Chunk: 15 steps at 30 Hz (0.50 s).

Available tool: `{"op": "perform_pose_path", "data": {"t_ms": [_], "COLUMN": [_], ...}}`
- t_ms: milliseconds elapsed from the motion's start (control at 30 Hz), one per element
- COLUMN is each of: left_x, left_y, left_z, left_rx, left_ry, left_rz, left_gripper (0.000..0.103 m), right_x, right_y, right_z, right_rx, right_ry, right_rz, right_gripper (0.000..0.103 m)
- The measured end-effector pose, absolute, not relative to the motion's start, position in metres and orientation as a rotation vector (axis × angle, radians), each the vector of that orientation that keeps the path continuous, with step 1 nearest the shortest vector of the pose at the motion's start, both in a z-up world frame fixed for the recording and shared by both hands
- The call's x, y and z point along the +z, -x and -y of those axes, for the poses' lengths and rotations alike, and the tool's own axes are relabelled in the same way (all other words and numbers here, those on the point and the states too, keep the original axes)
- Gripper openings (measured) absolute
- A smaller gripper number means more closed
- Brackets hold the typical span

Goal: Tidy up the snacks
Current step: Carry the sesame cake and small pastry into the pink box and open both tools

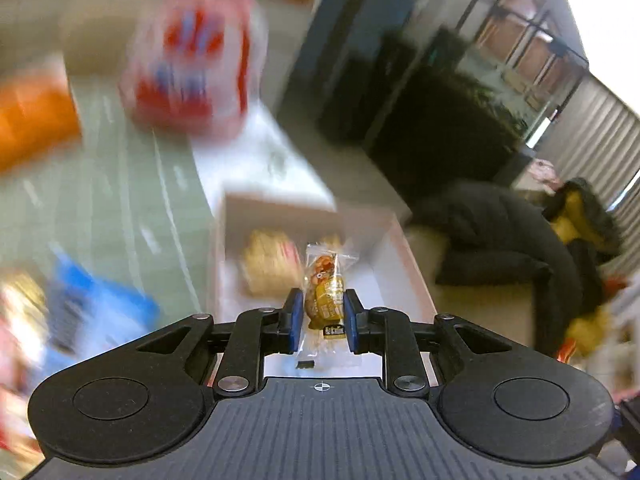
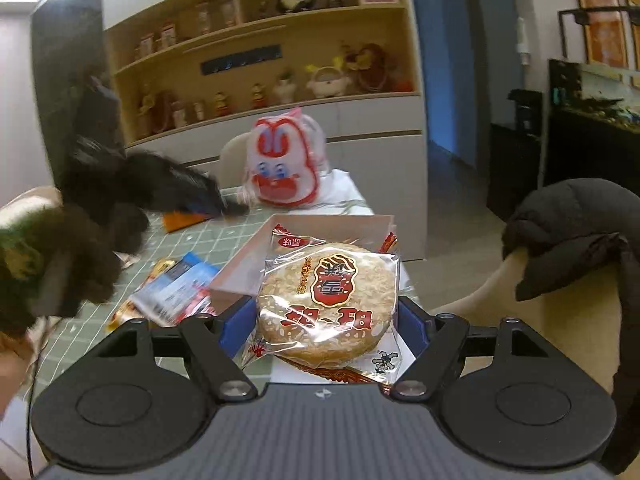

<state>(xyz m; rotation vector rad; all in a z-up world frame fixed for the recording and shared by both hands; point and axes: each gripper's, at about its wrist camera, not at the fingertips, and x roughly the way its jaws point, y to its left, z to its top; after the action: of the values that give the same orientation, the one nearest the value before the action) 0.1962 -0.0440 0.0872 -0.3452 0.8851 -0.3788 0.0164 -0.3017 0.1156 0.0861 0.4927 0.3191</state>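
Observation:
My left gripper is shut on a small clear-wrapped yellow snack packet and holds it over the white box, which holds a wrapped rice cracker. My right gripper is shut on a large round rice cracker in clear wrap, just in front of the same white box. Another wrapped cracker lies inside the box. The left view is blurred by motion.
A red-and-white bunny-face snack bag stands at the far end of the green gridded table. Blue and orange packets lie left of the box. A chair with a black coat stands to the right. Shelves stand behind.

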Motion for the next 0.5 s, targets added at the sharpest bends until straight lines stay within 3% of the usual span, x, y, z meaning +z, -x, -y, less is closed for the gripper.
{"op": "perform_pose_path", "data": {"t_ms": [100, 333, 400, 500], "left_x": [0.065, 0.111, 0.112, 0.099], "left_y": [-0.202, -0.158, -0.143, -0.118], "left_z": [0.031, -0.015, -0.033, -0.07], "left_rx": [-0.443, -0.397, -0.37, -0.311], "left_ry": [0.483, 0.416, 0.414, 0.417], "left_rz": [-0.936, -0.712, -0.683, -0.687], "left_gripper": [0.025, 0.025, 0.025, 0.025], "right_x": [0.128, 0.155, 0.149, 0.125], "right_y": [-0.036, -0.132, -0.171, -0.219], "right_z": [0.303, 0.265, 0.245, 0.224], "right_rx": [0.315, 0.309, 0.285, 0.234], "right_ry": [-0.117, -0.144, -0.129, -0.111], "right_rz": [-0.499, -0.596, -0.62, -0.708], "right_gripper": [0.076, 0.077, 0.083, 0.083]}}
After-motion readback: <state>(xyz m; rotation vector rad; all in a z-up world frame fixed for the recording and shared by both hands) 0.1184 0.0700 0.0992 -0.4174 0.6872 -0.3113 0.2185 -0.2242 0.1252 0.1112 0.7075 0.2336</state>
